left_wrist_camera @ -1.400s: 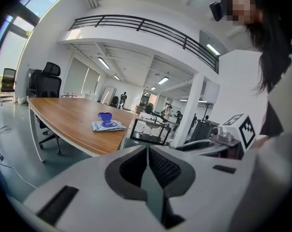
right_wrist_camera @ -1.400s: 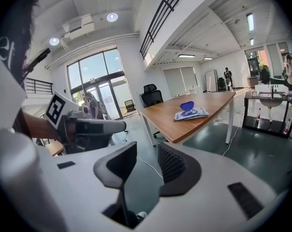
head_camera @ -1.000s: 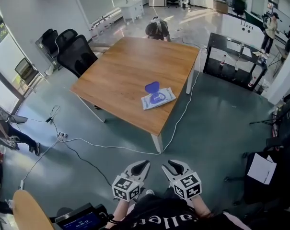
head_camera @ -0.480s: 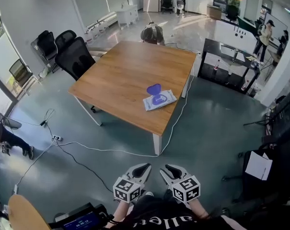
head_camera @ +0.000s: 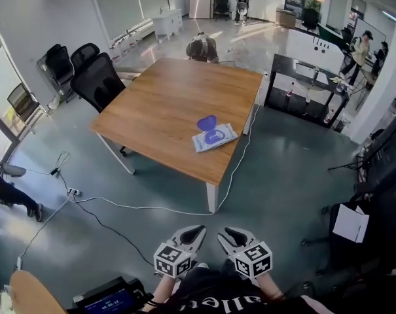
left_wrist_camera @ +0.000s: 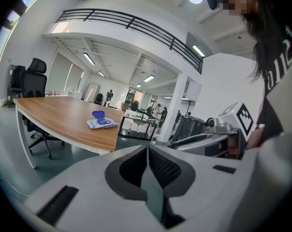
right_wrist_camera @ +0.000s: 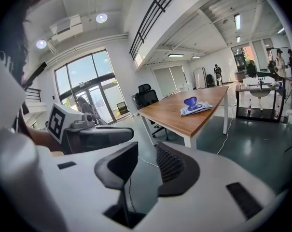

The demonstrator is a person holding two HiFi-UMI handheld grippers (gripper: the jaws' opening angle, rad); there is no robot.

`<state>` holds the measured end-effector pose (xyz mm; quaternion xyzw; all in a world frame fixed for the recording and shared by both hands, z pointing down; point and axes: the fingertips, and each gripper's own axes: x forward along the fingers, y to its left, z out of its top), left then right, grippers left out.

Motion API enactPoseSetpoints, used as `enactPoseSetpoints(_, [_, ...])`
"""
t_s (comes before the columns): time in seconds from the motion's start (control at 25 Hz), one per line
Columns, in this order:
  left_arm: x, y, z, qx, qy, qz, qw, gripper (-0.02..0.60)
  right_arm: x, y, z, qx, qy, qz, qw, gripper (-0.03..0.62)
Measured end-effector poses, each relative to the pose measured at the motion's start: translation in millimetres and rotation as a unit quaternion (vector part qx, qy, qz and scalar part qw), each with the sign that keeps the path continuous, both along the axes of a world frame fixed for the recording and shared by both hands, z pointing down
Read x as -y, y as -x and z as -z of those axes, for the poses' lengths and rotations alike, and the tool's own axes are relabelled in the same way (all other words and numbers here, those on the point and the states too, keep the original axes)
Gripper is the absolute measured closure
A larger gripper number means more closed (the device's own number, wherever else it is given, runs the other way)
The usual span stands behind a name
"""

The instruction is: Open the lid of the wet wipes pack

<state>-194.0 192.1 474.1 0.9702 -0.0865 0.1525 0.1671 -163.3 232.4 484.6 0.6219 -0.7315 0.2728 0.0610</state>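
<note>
The wet wipes pack [head_camera: 215, 137] lies near the right edge of the wooden table [head_camera: 165, 103], its blue lid [head_camera: 207, 122] standing up. It also shows far off in the left gripper view as the pack [left_wrist_camera: 102, 123] and in the right gripper view as the pack [right_wrist_camera: 196, 108]. Both grippers are held close to the person's body, well short of the table. My left gripper [head_camera: 192, 233] is shut with nothing in it, its jaws meeting at the left gripper tip [left_wrist_camera: 147, 149]. My right gripper [head_camera: 230, 233] is open and empty, with a gap showing at the right gripper tip [right_wrist_camera: 146, 151].
Black office chairs [head_camera: 96, 77] stand at the table's far left. A white cable [head_camera: 139, 207] runs across the floor between me and the table. A black desk [head_camera: 302, 84] is at the right, and a person crouches beyond the table [head_camera: 201, 46]. A screen device [head_camera: 109, 299] sits at bottom left.
The head view has shifted a little, and both grippers have drifted slightly near the body. The jaws keep their states and the pack lies unmoved.
</note>
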Motion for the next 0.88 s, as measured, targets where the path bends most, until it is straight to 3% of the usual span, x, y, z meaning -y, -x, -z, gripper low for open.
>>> enactPoseSetpoints(0.88, [10.6,-5.8,-10.7,0.012,0.009,0.015,0.9998,0.566,6.4,-16.4,-8.4,0.003,0.011,0.005,1.0,0.467])
